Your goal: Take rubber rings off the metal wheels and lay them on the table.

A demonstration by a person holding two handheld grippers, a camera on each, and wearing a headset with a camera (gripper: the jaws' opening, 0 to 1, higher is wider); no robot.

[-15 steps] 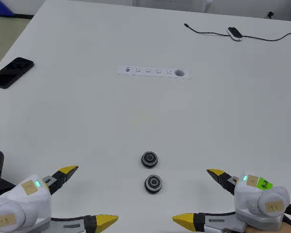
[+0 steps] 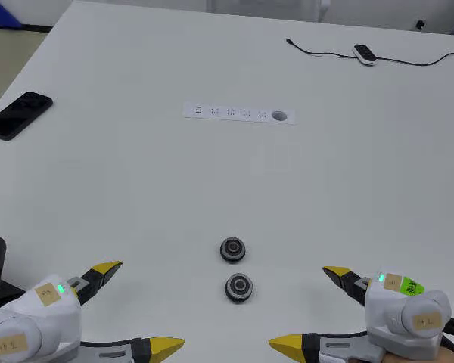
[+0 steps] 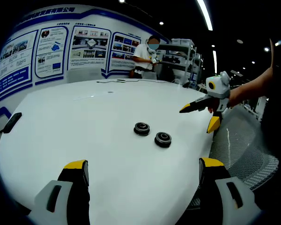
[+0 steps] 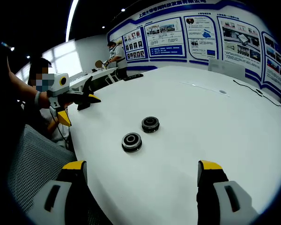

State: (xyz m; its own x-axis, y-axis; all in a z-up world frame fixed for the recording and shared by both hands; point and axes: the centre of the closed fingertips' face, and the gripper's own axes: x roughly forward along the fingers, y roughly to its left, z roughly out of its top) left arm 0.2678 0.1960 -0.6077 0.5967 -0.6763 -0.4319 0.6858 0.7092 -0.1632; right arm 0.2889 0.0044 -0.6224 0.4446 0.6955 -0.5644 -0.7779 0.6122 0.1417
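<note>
The wall of blue-framed posters point(image 3: 51, 51) came to me through the two gripper views, along with a person point(image 3: 145, 51) standing beyond the far edge. The head view, looking down, gave none of that and gave the layout instead.

The white counter point(image 2: 136, 174) ran wide under everything. My left gripper point(image 2: 147, 304) hung at its near edge on the left, and my right gripper point(image 2: 303, 306) at the near edge on the right. Both pairs of yellow-tipped fingers point(image 3: 77, 165) were spread wide, released, grasping nothing. Each gripper view caught the other gripper across the counter, also spread and held clear of the surface.

From above I saw a black phone point(image 2: 19, 113) near the left edge, a white power strip point(image 2: 238, 113) lying mid-counter, and a corded remote point(image 2: 365, 52) at the far right.

The two wheels sat between my grippers, well apart from both. The far wheel point(image 2: 233, 249) lay just beyond the near wheel point(image 2: 239, 287), close but not touching. From above they were small dark discs. The gripper views, lower down, showed them flat on the counter, each with a dark outer band. I took these bands for the rings, though they were too small to be sure.
</note>
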